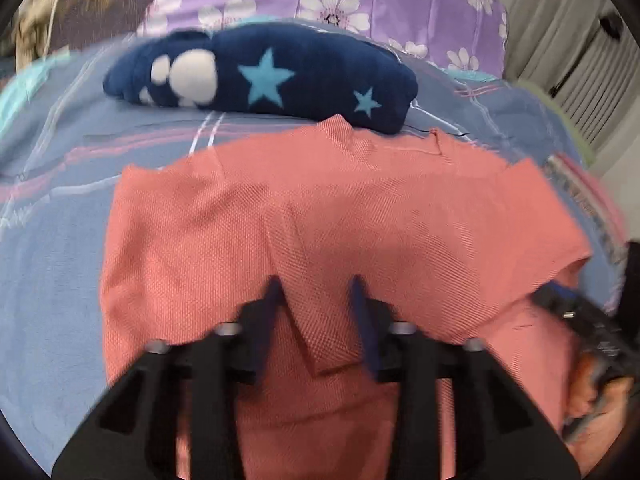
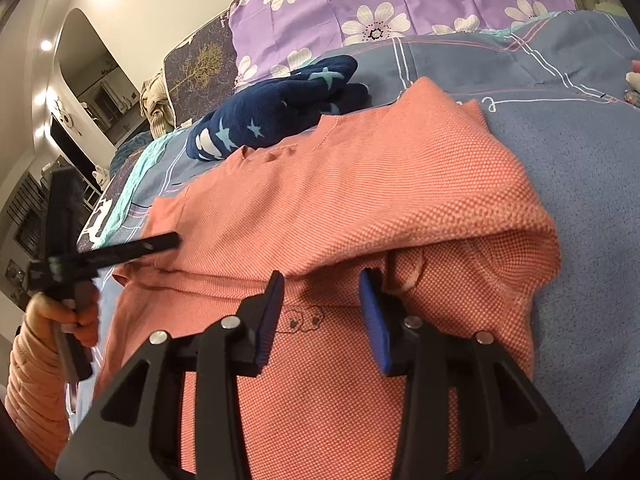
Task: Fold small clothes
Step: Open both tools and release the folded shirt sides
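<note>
Two tools over the salmon shirt (image 2: 360,208) mid-bed, navy star fleece (image 1: 272,76) beyond near the pillow edge. Left tool (image 1: 314,284) wide, empty; right tool (image 2: 322,276) wide, empty, at a folded-over edge. Mid-fold, seemingly; next, pinching that edge and carrying it across squarely.

Pink shirt (image 2: 360,184): coarse matt piqué knit. Navy garment (image 1: 280,76): fuzzy fleece. Bedsheet (image 2: 580,152): smooth matt cloth.

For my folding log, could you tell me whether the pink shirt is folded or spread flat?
Partly folded: the pink shirt has a layer doubled over its lower part.
</note>
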Motion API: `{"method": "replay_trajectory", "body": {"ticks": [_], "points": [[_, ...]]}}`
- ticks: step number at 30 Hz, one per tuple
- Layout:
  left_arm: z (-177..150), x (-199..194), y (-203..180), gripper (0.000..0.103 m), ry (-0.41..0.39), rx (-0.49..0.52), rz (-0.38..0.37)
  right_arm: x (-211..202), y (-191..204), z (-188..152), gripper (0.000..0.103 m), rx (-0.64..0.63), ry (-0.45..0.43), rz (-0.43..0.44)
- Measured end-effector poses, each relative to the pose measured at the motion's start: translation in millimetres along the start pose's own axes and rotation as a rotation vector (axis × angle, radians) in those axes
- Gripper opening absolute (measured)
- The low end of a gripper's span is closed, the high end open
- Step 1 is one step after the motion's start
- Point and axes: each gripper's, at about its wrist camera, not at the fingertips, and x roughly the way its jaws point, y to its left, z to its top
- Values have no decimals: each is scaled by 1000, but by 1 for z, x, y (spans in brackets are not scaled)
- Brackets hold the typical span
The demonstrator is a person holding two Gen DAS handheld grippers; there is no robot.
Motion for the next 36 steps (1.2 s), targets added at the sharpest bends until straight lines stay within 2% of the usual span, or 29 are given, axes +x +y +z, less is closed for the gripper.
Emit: {"method": "replay_trajectory", "body": {"ticks": [2, 3, 6, 8, 11, 12, 15, 18, 19, 21, 23, 25, 27, 28, 29, 30, 31, 32, 35, 36], "points": [[6, -15, -2, 6, -32, -26, -63, 0, 0, -1, 40, -5, 0, -7], [9, -24, -2, 6, -60, -23, -60, -1, 1, -1, 39, -8, -1, -10], [22, -73, -1, 6, -190, 20, -4, 0, 2, -2, 39, -16, -1, -22], [25, -91, 7, 6, -219, 42, 46, 0, 4, -2, 39, -21, -2, -33], [17, -84, 23, 9, -170, 54, 105, -1, 6, -2, 39, -31, -3, -49], [10, -75, 27, 13, -141, 55, 137, -1, 7, -2, 39, -37, -2, -57], [-2, -60, 37, 14, -111, 54, 229, -1, 16, -2, 40, -80, 23, -105], [-8, -64, 43, 14, -132, 10, 178, -8, 31, -11, 56, -170, 76, -166], [-8, -66, 41, 15, -148, 12, 157, -15, 34, -15, 55, -192, 83, -162], [-10, -69, 34, 26, -169, 31, 122, -28, 33, -19, 55, -202, 94, -133], [-8, -62, 22, 35, -174, 59, 99, -47, 24, -14, 46, -166, 59, -118], [-8, -49, 16, 37, -153, 68, 108, -64, 10, 0, 23, -96, -16, -120], [-14, -20, 15, 38, -72, 53, 119, -71, -4, 13, 15, -31, -77, -126], [-19, -13, 13, 39, -66, 58, 134, -70, -11, 19, 15, -7, -100, -110], [-25, -13, 10, 40, -113, 82, 153, -64, -15, 21, 14, -8, -97, -114], [-26, -17, 7, 41, -120, 92, 160, -52, -18, 21, 15, -25, -68, -153], [-26, -22, 7, 43, -120, 93, 157, -29, -23, 18, 12, -52, 14, -246], [-28, -31, 7, 46, -116, 91, 137, -13, -29, 10, 12, -64, 64, -296], [-42, -64, 9, 62, -168, 103, 133, -27, -20, 7, 16, -68, 13, -300], [-49, -75, 12, 65, -190, 99, 141, -33, -18, 6, 25, -63, 0, -294]]}}
